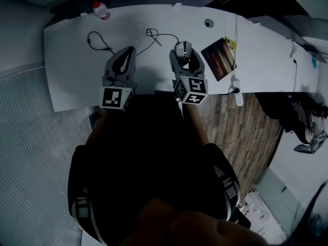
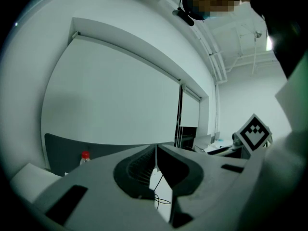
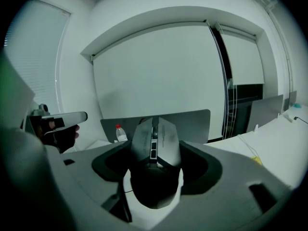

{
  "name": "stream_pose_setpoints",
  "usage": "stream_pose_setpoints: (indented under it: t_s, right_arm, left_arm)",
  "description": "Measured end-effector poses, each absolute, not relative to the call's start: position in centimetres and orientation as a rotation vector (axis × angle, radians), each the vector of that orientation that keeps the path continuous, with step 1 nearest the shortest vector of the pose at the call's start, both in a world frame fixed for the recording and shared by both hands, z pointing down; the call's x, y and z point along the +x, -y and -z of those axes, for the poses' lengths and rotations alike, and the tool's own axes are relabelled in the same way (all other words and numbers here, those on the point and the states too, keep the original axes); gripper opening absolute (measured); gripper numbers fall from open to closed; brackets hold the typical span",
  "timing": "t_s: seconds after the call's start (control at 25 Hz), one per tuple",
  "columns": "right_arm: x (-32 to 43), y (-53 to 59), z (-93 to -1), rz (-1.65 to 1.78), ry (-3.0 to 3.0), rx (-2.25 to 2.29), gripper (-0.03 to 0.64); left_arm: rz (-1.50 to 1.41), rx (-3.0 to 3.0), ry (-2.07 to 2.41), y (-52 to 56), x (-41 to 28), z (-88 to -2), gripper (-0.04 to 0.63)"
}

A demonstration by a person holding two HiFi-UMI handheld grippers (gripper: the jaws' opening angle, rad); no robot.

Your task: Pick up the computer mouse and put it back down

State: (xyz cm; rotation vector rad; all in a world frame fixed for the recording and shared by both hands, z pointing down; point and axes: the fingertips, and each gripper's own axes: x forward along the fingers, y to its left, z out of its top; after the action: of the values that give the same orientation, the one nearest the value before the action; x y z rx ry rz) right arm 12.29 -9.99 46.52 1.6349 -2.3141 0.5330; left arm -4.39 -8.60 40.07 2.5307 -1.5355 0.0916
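**Mouse in right gripper; set-down still to do**

Find the computer mouse (image 3: pixel 154 141) between the jaws of the right gripper (image 1: pixel 184 55), clamped on its two long flanks, one jaw per side. Read its long axis as running straight along the gripper's own line, away from the person. Read the button end, with wheel and centre split, as pointing toward the far edge of the tabletop (image 1: pixel 72 60), and the dark rounded palm end as facing back toward the gripper's camera. Cannot tell from either view whether the underside rests on the tabletop or hangs just above it.

Place the left gripper (image 2: pixel 156 149) to the left of the mouse, apart from it, with jaws together tip to tip and nothing between them. Judge it idle and the right hand the only one engaged.

Around the mouse:
- Just to its right, a dark flat pad (image 1: pixel 219 59), near but not touching.
- To its left and slightly farther back, a thin black cable (image 1: pixel 151 32) on the tabletop.
- Well to its left at the far edge, a red-capped bottle (image 1: pixel 101 9).

Judge the grasp made and the return pending. Expect a straight lowering, level, then jaws opening sideways off the flanks. Watch the smooth tapered shell for slip, and the pad side for room.
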Motion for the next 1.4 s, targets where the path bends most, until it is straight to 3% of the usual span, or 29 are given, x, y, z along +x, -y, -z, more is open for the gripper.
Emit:
stream_pose_setpoints:
  t_s: [1.4]
  right_arm:
    - [13.7, 11.3, -59.7, -0.710, 2.069, 1.486, 0.290]
  left_arm:
    - [-0.043, 2.488, 1.586, 9.1, -5.0, -39.7, 0.012]
